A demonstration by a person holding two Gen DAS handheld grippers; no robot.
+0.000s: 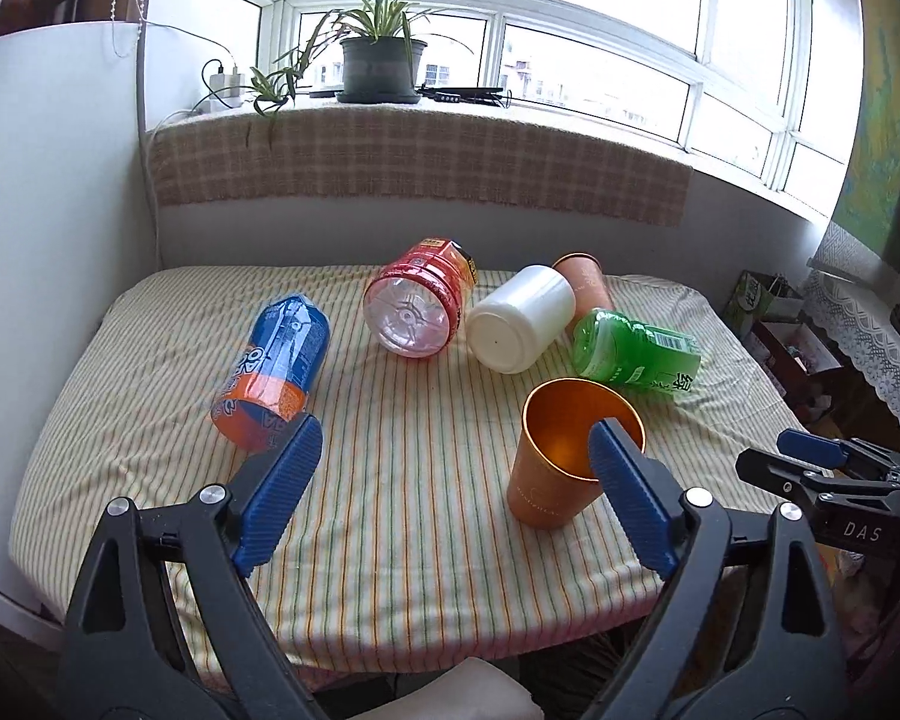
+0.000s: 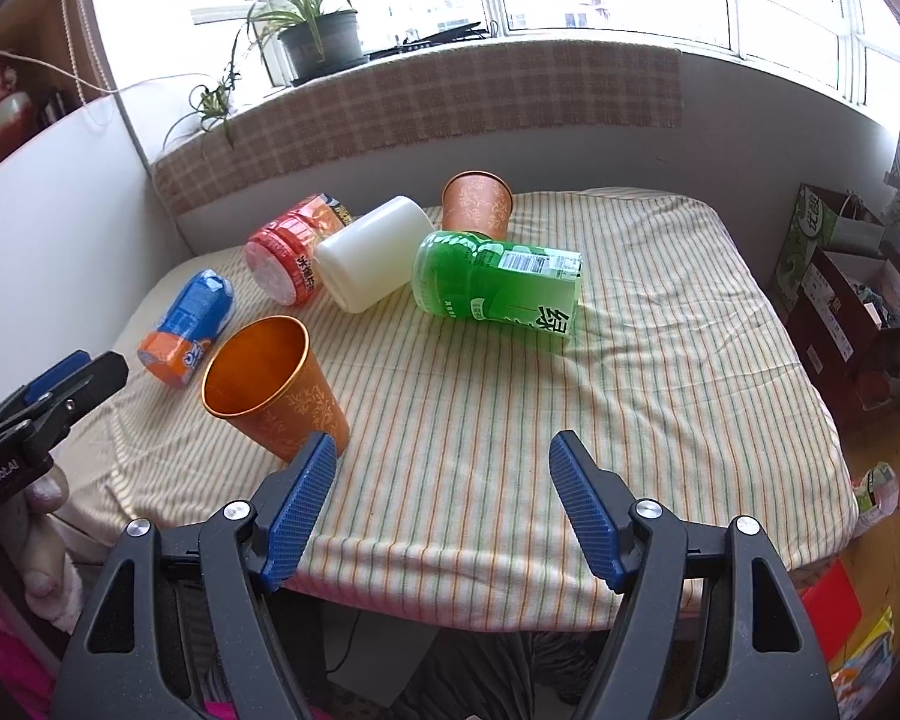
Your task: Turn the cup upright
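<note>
An orange metal cup [image 1: 561, 462] stands upright, mouth up, near the front of the striped table; it also shows in the right wrist view [image 2: 273, 381]. My left gripper [image 1: 456, 444] is open and empty, its right finger [image 1: 621, 480] in front of the cup's rim. My right gripper [image 2: 441, 459] is open and empty just right of the cup. A second orange cup [image 1: 585, 282] sits at the back, also in the right wrist view [image 2: 477, 204], where it stands bottom up.
Lying on the striped tablecloth [image 1: 414, 480]: a blue-orange container [image 1: 273, 369], a red clear jar [image 1: 420, 312], a white cup [image 1: 522, 318] and a green bottle piece [image 1: 636, 354]. A window sill with a potted plant [image 1: 381, 54] is behind. Boxes [image 2: 840, 300] stand on the right.
</note>
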